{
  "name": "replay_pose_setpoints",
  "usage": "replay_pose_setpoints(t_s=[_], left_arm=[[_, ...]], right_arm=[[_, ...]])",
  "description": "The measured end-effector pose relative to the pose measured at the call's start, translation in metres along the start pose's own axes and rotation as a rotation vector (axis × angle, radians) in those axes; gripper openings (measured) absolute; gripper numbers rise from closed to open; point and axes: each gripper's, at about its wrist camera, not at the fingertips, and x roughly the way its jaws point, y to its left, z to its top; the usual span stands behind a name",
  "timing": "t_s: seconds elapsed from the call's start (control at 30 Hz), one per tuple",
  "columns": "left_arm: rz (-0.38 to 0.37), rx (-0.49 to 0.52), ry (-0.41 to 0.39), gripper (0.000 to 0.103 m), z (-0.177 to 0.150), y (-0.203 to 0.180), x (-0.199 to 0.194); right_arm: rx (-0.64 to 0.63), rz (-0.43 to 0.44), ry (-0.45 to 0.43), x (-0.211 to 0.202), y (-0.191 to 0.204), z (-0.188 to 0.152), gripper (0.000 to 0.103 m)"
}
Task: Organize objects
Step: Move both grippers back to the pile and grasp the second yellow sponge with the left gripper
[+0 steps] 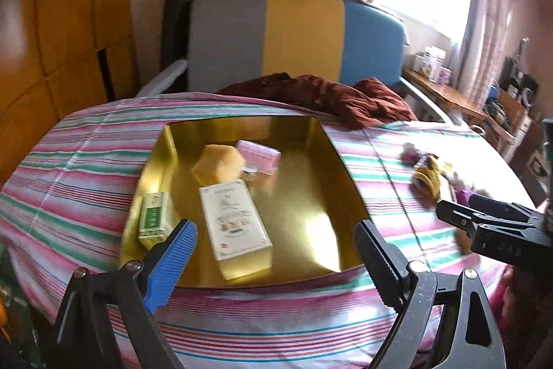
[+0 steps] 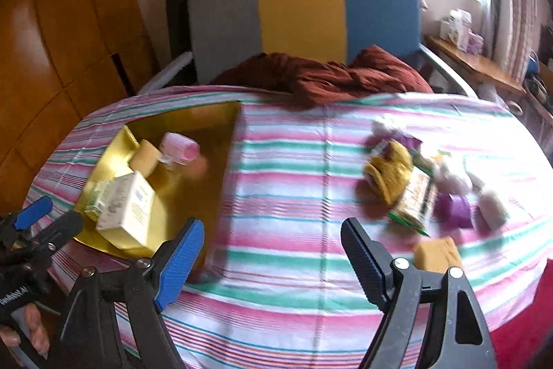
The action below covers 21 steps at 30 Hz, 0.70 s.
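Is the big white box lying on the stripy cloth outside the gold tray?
No, the white box lies inside the gold tray, next to a small green box, not out on the stripy cloth.

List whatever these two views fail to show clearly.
- Loose pile on the striped cloth, right wrist view: motion blur; the single items are unclear.
- Same pile, left wrist view: small, blurred, washed out by window glare.
- White box in the gold tray: print too small to read.
- Green carton, right wrist view: half hidden behind the white box.
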Motion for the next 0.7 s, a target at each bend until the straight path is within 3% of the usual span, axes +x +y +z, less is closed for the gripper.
replay_pose_setpoints(t_s=[0.2,0.47,0.7], left_arm=[[-0.07,0.054,0.036,0.088,0.0,-0.022,0.008],[-0.138,0.148,0.087,0.085,0.004,-0.067,0.027],[-0.25,0.2,0.176,0.085,0.008,-0.107,0.059]], right_arm=[[0.125,-0.078,0.017,-0.011,-0.065,-0.009,0.083],[0.393,-0.205,-0.048,-0.049,-0.172,-0.016,0.083],[0.523,-0.18,-0.092,-0.062,-0.216,-0.031,0.084]])
